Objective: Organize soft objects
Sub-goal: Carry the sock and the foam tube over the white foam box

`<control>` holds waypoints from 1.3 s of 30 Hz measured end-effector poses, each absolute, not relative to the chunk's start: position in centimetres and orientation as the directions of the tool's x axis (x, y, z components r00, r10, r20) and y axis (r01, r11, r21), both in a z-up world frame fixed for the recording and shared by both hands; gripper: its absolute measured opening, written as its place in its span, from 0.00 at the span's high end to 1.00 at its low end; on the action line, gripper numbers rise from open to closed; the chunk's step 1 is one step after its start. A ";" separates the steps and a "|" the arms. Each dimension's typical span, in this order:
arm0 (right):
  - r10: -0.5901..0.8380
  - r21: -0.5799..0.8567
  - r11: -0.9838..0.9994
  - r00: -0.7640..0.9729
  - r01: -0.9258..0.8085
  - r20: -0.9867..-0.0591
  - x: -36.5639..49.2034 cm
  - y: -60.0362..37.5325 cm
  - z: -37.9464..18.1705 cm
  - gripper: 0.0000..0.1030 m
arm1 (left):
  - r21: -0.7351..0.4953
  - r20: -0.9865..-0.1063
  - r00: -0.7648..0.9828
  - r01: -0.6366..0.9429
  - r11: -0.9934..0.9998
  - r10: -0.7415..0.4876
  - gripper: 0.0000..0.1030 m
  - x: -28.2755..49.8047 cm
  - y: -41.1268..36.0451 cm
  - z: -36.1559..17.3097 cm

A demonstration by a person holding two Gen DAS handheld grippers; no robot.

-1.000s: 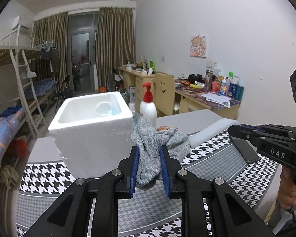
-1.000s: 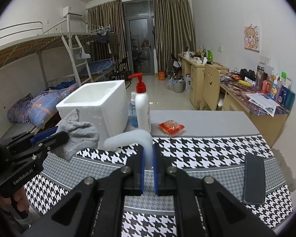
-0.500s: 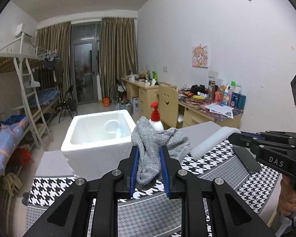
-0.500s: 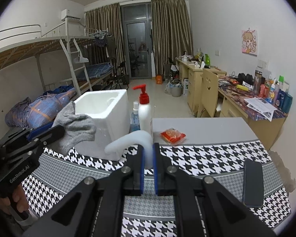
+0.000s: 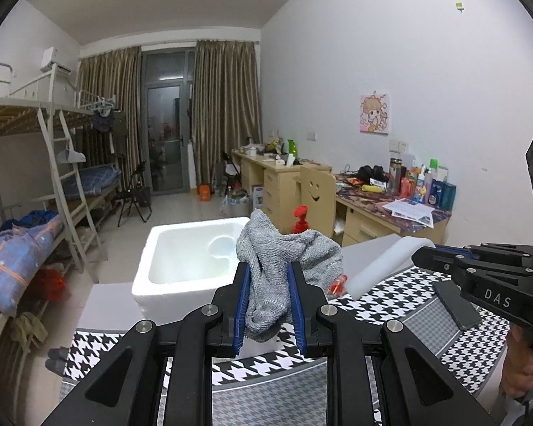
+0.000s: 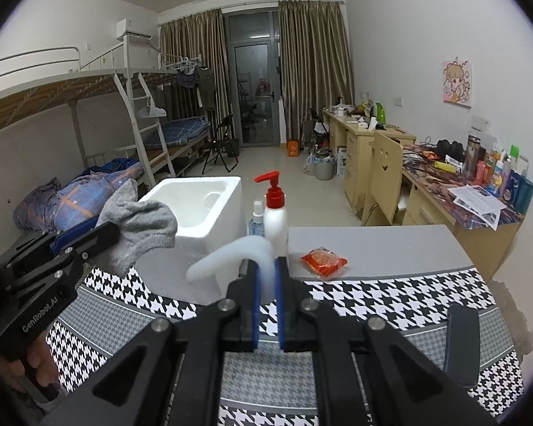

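A crumpled grey knitted cloth hangs between the blue pads of my left gripper, which is shut on it above the table, just in front of the white foam box. The same cloth shows at the left of the right wrist view. My right gripper is shut on a bent white foam strip, whose free end curls left toward the foam box. That strip juts out at the right of the left wrist view.
A houndstooth mat covers the table. On it stand a red-pump white bottle and a small spray bottle beside the box. A red packet and a dark phone lie to the right. Desks and bunk beds stand beyond.
Both grippers have risen with their loads still held; the foam box and bottles now sit lower in both views, and more of the box's inside shows.
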State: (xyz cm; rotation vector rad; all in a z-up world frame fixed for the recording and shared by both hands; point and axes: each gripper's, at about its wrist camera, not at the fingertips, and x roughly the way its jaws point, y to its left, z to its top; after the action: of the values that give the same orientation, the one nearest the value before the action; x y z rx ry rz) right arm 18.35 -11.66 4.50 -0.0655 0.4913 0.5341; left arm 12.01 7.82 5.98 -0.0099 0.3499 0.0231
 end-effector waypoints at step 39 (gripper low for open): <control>0.437 0.063 0.880 0.751 -0.471 -0.495 23.6 -7.5 6.5 0.90 | 0.048 -0.360 0.914 -0.183 0.982 0.188 0.78 19.3 11.0 6.0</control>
State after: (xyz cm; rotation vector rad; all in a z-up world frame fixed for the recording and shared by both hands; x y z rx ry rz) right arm 23.56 -7.50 6.47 -0.0675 0.5237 0.4964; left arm 19.35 10.98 6.03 0.0132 0.3724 0.1912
